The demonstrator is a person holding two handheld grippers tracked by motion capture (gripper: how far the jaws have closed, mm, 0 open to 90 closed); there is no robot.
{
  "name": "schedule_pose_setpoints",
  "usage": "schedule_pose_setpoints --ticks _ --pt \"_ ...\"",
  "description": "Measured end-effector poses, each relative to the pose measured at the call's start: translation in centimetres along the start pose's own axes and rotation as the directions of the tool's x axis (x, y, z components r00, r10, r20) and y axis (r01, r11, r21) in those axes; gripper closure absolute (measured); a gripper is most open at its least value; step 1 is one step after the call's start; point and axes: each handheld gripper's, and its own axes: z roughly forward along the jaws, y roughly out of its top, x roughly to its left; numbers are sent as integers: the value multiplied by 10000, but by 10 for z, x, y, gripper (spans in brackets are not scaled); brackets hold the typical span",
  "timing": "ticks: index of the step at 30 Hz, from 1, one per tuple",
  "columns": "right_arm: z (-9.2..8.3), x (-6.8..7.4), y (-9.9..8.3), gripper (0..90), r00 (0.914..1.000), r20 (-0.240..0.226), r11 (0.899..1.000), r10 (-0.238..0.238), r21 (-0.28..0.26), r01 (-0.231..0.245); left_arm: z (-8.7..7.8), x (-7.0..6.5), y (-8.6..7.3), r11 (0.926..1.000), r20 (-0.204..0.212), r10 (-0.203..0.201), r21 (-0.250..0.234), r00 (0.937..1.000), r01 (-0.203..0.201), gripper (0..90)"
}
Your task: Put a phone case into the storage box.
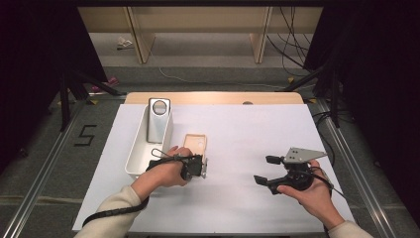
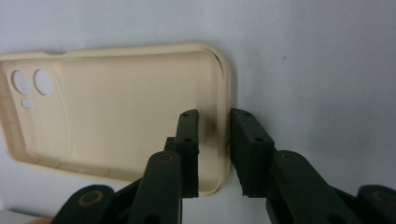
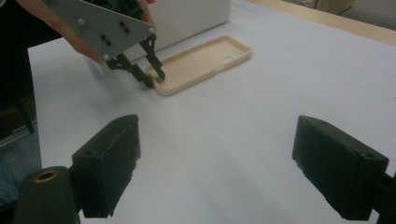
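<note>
A cream phone case (image 2: 112, 116) lay open side up on the white desk (image 1: 247, 144), just beside a white bin (image 1: 136, 153) at the left. The left hand-held gripper (image 2: 215, 140) stood at the case's near end with its jaws astride the side wall there: one jaw inside the case, the other outside on the desk. The jaws were narrow, yet a sliver of gap still showed on either side of the wall, so the pads did not yet press it. In the right gripper view the same gripper (image 3: 149, 74) straddled the case's (image 3: 201, 63) near corner. The right hand-held gripper (image 1: 270, 171) hung well apart at the right of the desk, jaws wide with nothing between them. A grey box with a round hole (image 1: 158, 119) stood upright in the bin's far end.
</note>
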Motion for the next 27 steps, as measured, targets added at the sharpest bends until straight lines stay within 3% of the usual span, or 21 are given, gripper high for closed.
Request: schedule_pose_setpoints --ticks 27 --pt "0 0 0 161 10000 -3 10000 4 3 -4 0 0 1 9997 220 -217 59 9995 216 837"
